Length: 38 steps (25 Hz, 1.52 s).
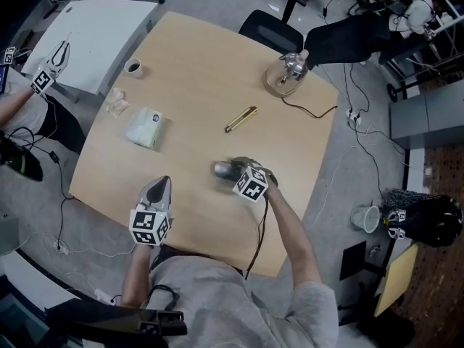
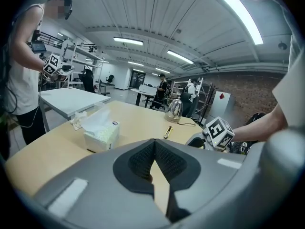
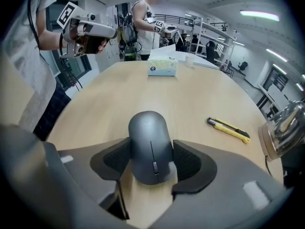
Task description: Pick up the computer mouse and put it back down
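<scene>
A dark grey computer mouse (image 3: 148,137) lies lengthwise between the jaws of my right gripper (image 3: 151,150); both pads touch its sides, so the gripper is shut on it. From the head view, the mouse (image 1: 223,170) is near the front right of the wooden table (image 1: 196,71), just left of the right gripper (image 1: 235,168). Whether it rests on the table or hangs just above it, I cannot tell. My left gripper (image 1: 161,183) is by the table's front edge, its pads meeting at the tips (image 2: 154,144), with nothing in it.
A tissue box (image 1: 145,127) and crumpled paper (image 1: 116,104) lie at the left, a cup (image 1: 133,67) beyond them. A yellow utility knife (image 1: 241,119) sits mid-table, a glass kettle (image 1: 284,75) with its cable at the far right. Another person (image 1: 47,71) holds grippers by a white table (image 1: 94,38).
</scene>
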Available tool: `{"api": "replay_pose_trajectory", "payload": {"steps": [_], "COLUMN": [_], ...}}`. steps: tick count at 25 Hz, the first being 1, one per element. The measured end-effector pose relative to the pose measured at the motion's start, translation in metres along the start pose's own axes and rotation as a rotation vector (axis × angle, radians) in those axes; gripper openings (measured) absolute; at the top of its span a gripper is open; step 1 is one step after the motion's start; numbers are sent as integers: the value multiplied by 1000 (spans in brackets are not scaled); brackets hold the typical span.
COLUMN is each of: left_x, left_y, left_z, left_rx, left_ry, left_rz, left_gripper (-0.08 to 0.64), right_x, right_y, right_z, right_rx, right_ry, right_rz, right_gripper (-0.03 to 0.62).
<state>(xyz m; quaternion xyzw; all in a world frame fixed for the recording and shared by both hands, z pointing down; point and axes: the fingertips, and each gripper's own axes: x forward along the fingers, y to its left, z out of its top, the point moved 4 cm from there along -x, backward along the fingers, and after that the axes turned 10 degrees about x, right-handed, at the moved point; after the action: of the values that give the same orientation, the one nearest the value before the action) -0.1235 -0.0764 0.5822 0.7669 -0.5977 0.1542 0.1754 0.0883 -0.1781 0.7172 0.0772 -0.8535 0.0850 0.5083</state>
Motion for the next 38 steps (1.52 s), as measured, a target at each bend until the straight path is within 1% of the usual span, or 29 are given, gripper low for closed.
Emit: {"api": "replay_pose_trajectory", "payload": {"steps": [4,11,18,22,26,28,31,38], "left_x": [-1,-4,-11,-11,-15,-18,-21,-29], "left_y": [-3,-14,-23,-33,-49,-58,-73,-98], "left_z": [5,16,26,34,38,42,48,54], "left_rx": [10,30,65,91,114,124,144,188], "left_ry": [-14,-46,-69,-98,-121,-131,-144,-198], "left_rz": [-5,-31,-70,-105,-134,-147,-171,-211], "left_gripper": [20,19,20,20,20,20,19,19], "right_x": [-19,-61,-105,-129,-152,-164,-181,-210], "right_y": [-1,2,18,25,33,37,45,73], "right_z": [7,12,12,3,-17,-29,-44,-71], "right_rx": [59,226,342,410,508,544,570,585], "right_ry": [-81,-261,-387,-456,-529,-551,-564,-572], "right_rz": [-49,-144,-245,-290,-329,-354,-394,-494], "right_gripper": [284,284,284,284,284,282,282,282]}}
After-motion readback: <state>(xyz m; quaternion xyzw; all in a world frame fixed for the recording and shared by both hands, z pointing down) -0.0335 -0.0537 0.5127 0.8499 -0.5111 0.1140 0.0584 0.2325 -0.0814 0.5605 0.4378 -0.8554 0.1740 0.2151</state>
